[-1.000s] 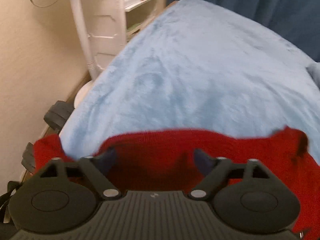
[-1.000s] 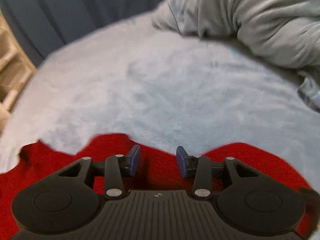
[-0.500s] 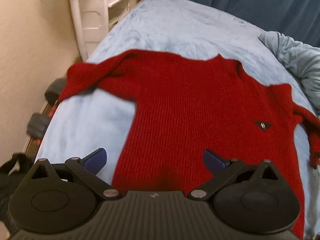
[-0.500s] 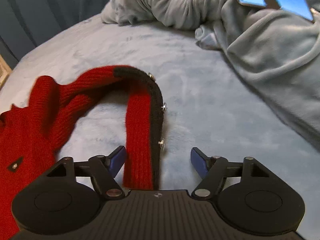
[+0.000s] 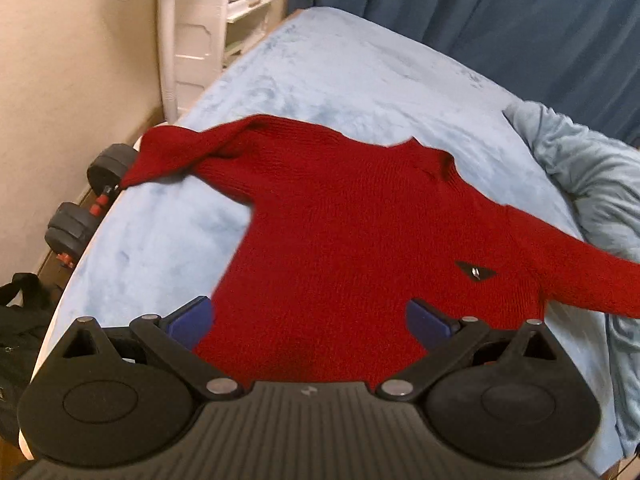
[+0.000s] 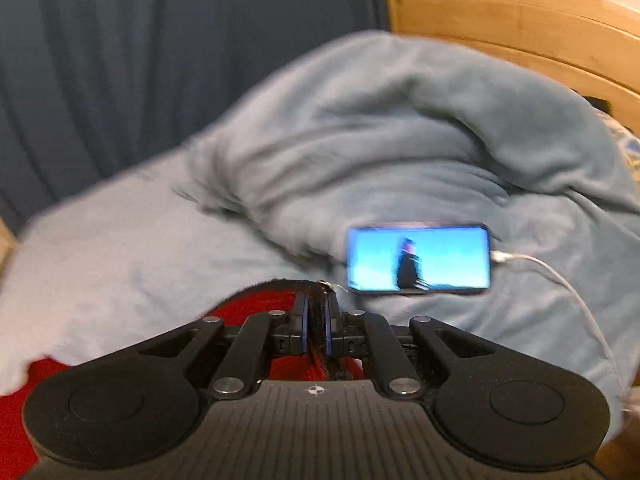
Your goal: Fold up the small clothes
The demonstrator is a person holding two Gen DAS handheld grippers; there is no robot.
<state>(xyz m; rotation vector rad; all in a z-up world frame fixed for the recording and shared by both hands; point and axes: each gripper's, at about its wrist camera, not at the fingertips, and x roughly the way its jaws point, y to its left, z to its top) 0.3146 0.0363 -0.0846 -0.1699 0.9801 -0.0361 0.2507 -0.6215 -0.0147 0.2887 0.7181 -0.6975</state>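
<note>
Since half a second ago my right gripper had clenched its fingers on the red sweater's black cuff; my left gripper hung released above the sweater spread on the bed. Pulling risked dragging the phone.

L claw wide open, R claw clamped tight on fabric.

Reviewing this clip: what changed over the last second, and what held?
The right tongs, open half a second ago, have shut on the red sweater's black-edged cuff. The sweater went from bunched at the left tongs to spread flat. Left tongs stayed open.
</note>
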